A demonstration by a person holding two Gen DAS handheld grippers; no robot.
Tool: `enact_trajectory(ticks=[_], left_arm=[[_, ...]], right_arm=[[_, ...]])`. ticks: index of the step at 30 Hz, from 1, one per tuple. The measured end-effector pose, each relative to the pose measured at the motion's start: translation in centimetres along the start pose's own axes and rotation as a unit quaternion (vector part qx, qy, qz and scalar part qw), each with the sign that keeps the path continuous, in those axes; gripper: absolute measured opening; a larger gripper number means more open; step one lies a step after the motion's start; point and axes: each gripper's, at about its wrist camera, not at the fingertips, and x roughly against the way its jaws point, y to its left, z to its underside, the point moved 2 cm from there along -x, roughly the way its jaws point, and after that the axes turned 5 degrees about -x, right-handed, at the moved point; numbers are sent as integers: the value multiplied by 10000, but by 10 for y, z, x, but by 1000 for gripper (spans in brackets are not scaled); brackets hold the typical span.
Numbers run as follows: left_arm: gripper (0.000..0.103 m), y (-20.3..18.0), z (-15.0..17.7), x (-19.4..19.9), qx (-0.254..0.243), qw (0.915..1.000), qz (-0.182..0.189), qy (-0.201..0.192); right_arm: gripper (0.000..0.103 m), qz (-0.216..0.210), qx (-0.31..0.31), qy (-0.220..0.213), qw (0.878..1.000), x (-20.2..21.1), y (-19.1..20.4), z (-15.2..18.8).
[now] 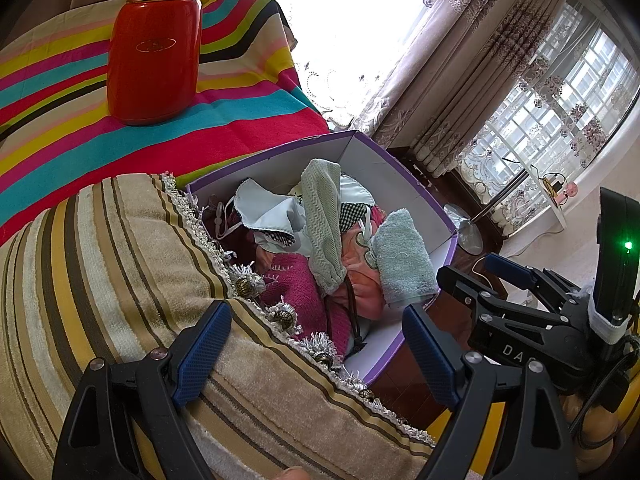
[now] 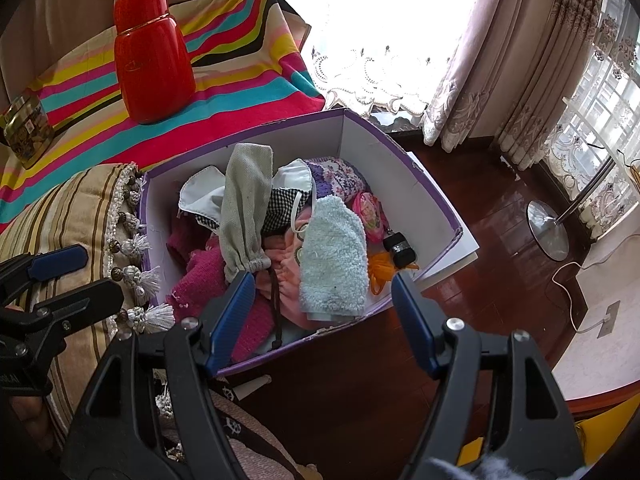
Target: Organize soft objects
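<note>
My left gripper (image 1: 316,354) hangs with its jaws spread wide and empty over the striped tan fringed cushion (image 1: 112,272). My right gripper (image 2: 322,320) is likewise wide open, holding nothing, above the near edge of the purple-rimmed white cardboard box (image 2: 404,184). Inside it lie a pale blue terry towel (image 2: 334,264), a grey-green drawstring pouch (image 2: 244,208) and a magenta knit (image 2: 204,280).
</note>
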Motion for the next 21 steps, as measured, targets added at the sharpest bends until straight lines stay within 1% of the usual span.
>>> enact_trajectory(ticks=[10,15,19,21], left_arm=[[88,0,0,-1,0,10000,6,3],[90,-2,-1,-1,10,10000,25,-36],[91,-3,-5,1,5,9998,39,-176],[91,-2,-7,13,9,9993,219,-314]], right_arm=[[74,-2,-9,10,10000,0,-1,1],[74,1,-34,12,10000,-1,-5,1],[74,-3,-82,-3,10000,1,-6,-1],[74,-65,-92,-61,9999,5,-2,-4]])
